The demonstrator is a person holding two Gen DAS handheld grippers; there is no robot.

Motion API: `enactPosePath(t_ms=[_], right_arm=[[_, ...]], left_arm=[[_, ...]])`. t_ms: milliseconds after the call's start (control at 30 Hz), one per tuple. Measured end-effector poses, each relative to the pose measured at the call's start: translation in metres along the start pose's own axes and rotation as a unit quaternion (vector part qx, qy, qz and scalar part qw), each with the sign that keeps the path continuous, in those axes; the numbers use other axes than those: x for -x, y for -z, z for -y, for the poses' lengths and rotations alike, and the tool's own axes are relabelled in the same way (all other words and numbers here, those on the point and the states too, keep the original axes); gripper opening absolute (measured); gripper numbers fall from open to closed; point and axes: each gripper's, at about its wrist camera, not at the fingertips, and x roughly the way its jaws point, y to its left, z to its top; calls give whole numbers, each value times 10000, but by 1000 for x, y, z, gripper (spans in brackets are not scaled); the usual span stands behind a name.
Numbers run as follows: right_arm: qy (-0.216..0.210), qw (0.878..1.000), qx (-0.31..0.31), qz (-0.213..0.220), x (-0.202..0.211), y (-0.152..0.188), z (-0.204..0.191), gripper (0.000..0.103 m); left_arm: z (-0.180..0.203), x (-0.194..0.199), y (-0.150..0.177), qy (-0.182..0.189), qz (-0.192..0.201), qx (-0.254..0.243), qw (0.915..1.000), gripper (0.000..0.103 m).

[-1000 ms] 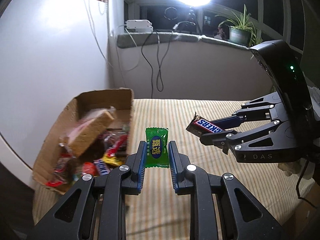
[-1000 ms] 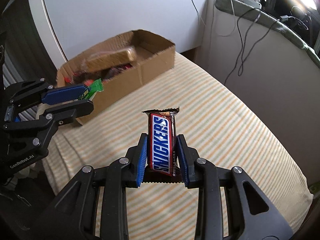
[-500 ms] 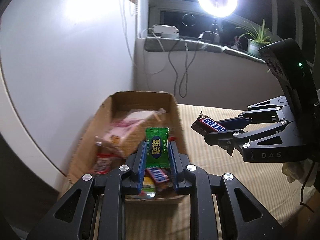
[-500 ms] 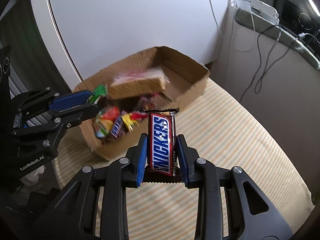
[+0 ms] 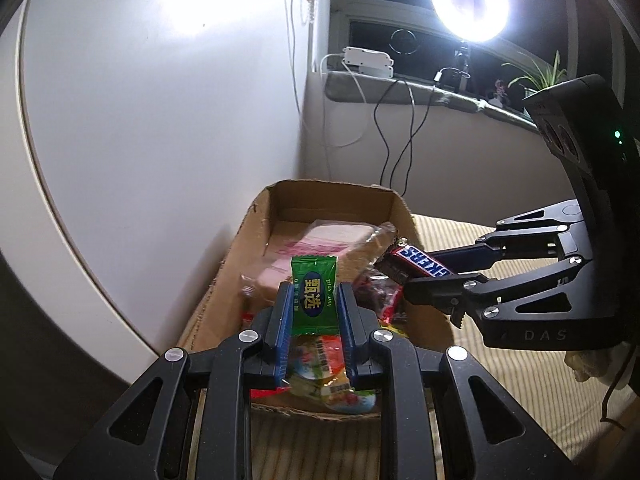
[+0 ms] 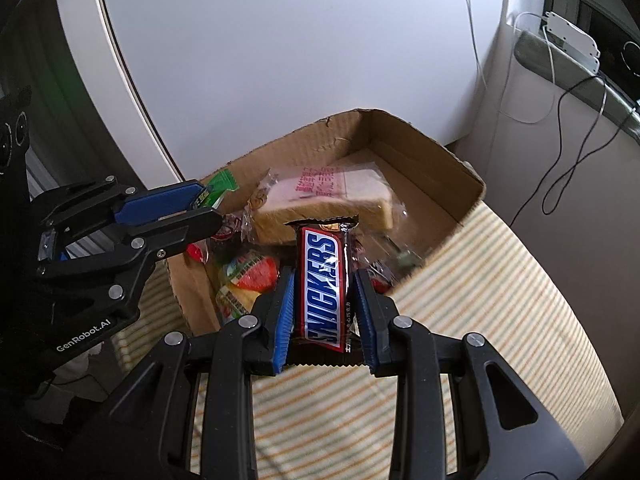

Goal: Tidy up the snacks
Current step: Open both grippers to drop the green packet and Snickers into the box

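- Both snacks poised over the cardboard box at the striped surface's far-left edge — delivery step.
- Left gripper fingers clamp the green candy; right gripper grips the Snickers bar.
- Next — lower slightly, release inside.

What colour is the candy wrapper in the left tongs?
Green wrapper with a blue oval and yellow characters, clearest in the left wrist view.
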Motion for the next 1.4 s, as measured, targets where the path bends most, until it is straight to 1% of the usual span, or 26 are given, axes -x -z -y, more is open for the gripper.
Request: enactPosePath(t_ms=[333, 600, 700, 1133, 1200, 1267, 1333, 1400], right_arm=[[-23, 9999, -13, -108, -18, -8, 3, 30], [-43, 9999, -11, -148, -22, -9, 3, 30], [-30, 9999, -11, -155, -24, -9, 3, 30], [100, 9999, -51, 17, -10, -12, 4, 31], [144, 9999, -49, 53, -6, -11, 3, 36], [183, 9998, -53, 92, -2, -9, 3, 39], [209, 9997, -50, 135, 3, -7, 2, 39], [243, 9995, -38, 185, 8, -6, 1, 42]], left_arm=[[-6, -12, -2, -35, -62, 17, 10000, 20], [-6, -16, -2, -44, -111, 9, 9999, 20], [-5, -16, -2, -62, -123, 3, 9999, 22], [-4, -8, -4, -87, -54, 25, 9999, 22], [-4, -5, -4, -92, -31, 36, 9999, 22], [-4, -1, -4, -102, -4, 36, 9999, 22], [-4, 3, -4, -112, 26, 35, 9999, 22], [-3, 8, -4, -117, 58, 43, 9999, 26]])
